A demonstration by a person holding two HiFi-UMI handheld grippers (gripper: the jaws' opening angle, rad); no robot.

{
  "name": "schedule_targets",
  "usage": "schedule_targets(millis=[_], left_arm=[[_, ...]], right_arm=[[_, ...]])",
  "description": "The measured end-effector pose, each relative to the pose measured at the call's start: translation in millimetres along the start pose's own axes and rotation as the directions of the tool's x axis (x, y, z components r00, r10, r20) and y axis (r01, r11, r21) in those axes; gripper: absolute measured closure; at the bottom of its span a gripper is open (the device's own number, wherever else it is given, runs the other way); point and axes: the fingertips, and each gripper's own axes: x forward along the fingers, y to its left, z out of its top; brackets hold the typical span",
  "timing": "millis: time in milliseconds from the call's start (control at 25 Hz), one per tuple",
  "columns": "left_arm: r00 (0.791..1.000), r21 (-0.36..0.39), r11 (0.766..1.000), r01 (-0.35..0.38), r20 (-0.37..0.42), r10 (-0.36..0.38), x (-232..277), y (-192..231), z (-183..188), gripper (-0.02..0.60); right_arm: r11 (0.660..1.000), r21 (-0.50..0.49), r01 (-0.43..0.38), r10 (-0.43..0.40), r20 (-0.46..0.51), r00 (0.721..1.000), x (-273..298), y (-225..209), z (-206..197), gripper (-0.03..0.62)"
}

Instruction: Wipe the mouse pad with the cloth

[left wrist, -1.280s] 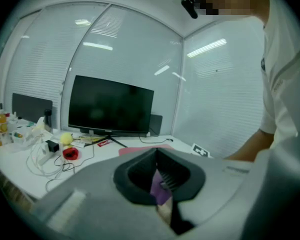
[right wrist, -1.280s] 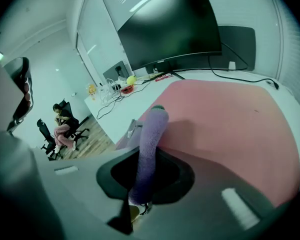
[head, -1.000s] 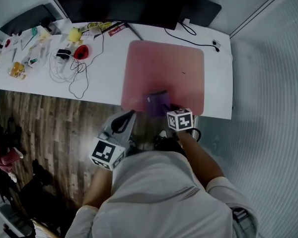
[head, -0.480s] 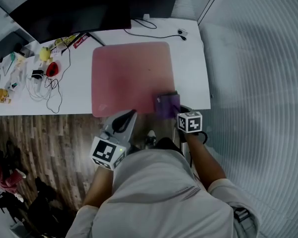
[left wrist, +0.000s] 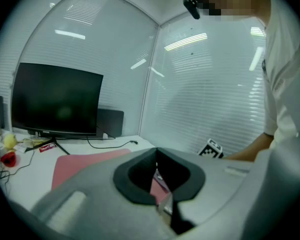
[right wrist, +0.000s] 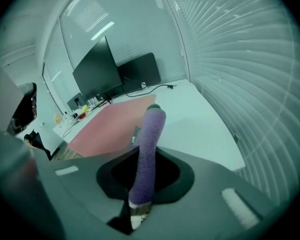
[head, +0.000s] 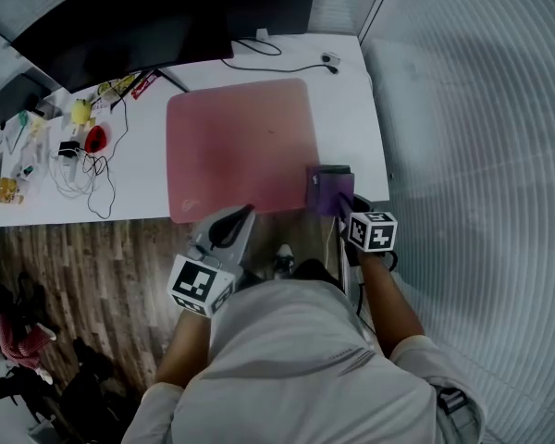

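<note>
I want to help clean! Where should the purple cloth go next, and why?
Probably slide it left onto the mouse pad. The right tongs pinch the cloth, but it sits mostly past the pad's right edge, on the white desk, and the pink surface lies to its left.

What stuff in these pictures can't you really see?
Head view: little things at the desk's left end, too small to name.
Head view: monitor, cut off by the top edge.
Right gripper view: cloth in the right gripper covers a strip of the mouse pad.
Whether the cloth touches the desk: hidden under it in both views.
</note>
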Motion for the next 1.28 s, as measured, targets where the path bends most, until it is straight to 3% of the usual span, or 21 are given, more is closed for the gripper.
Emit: schedule_targets(millis=[160,360,600,760,1040,1280], left_arm=[[0.999,-0.008,1.0,-0.024,0.031,0.024,-14.9,7.4,7.9,0.578],[0.994,0.007,0.998,-0.056,0.093,0.055,-46.2,28.7,26.8,0.578],[0.979,0.036,0.991,-0.129,0.166,0.122,-112.7,75.7,55.0,0.578],[0.967,0.066,0.984,-0.167,0.208,0.15,-155.3,109.0,73.2,0.578],[0.952,0.103,0.977,-0.186,0.264,0.154,-211.2,146.6,96.7,0.578],[0.94,0.119,0.971,-0.207,0.3,0.164,-227.7,167.9,109.6,0.578]], right_arm=[[0.997,-0.003,-0.076,0.076,0.075,0.994,-12.0,33.9,32.0,0.549],[0.984,-0.034,-0.172,0.176,0.179,0.968,-22.1,98.0,78.5,0.551],[0.956,-0.208,-0.209,0.267,0.311,0.912,-53.6,199.1,140.1,0.551],[0.938,-0.242,-0.247,0.328,0.396,0.858,-76.8,261.3,170.0,0.551],[0.928,-0.329,-0.177,0.33,0.5,0.801,-108.5,331.7,197.0,0.553],[0.91,-0.405,-0.086,0.31,0.529,0.79,-124.2,357.7,204.9,0.554]])
